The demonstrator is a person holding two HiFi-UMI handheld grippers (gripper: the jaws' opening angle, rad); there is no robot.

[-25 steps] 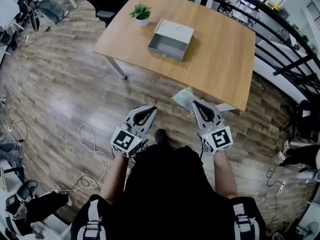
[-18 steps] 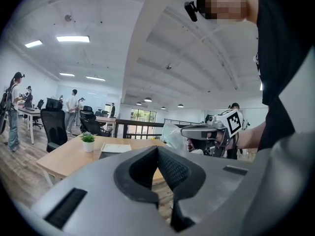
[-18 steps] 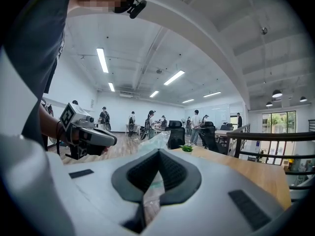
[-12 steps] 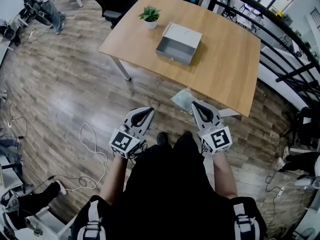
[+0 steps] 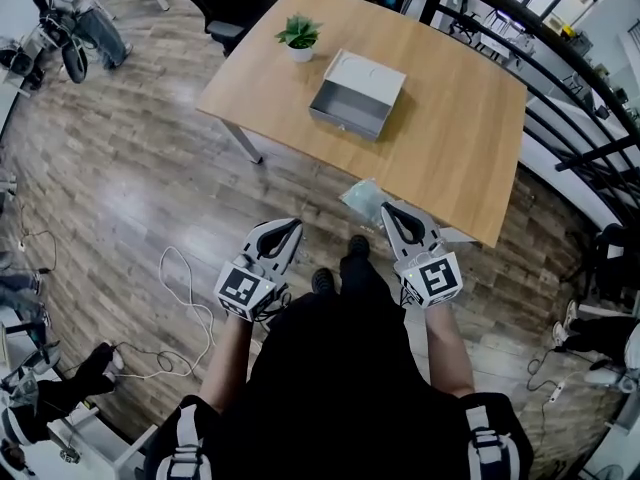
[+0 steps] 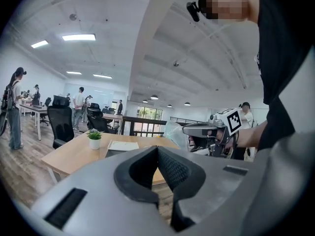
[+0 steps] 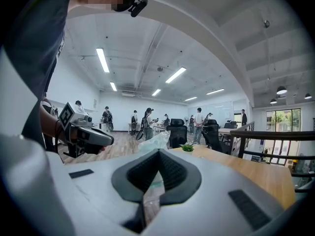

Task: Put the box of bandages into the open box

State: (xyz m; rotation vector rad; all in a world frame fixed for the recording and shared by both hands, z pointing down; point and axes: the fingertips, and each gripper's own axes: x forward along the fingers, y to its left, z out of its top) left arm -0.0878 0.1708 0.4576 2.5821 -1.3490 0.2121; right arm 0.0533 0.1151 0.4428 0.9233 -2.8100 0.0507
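Head view: table [image 5: 455, 118] and open box [image 5: 358, 95] are drawn nearer than a second ago; approach judged under way, placing not begun. Bandage box [image 5: 362, 198], clear-wrapped, is clamped between right gripper [image 5: 392, 213] fingers, jutting past fingertips; open box well beyond them.

Left gripper view: left gripper [image 6: 158, 168] fingers are pressed together, nothing between.

Right gripper view: wrap is seen pinched in finger seam, a detail lost from head view; open box not shown, only potted plant [image 7: 187, 147] beyond fingertips.
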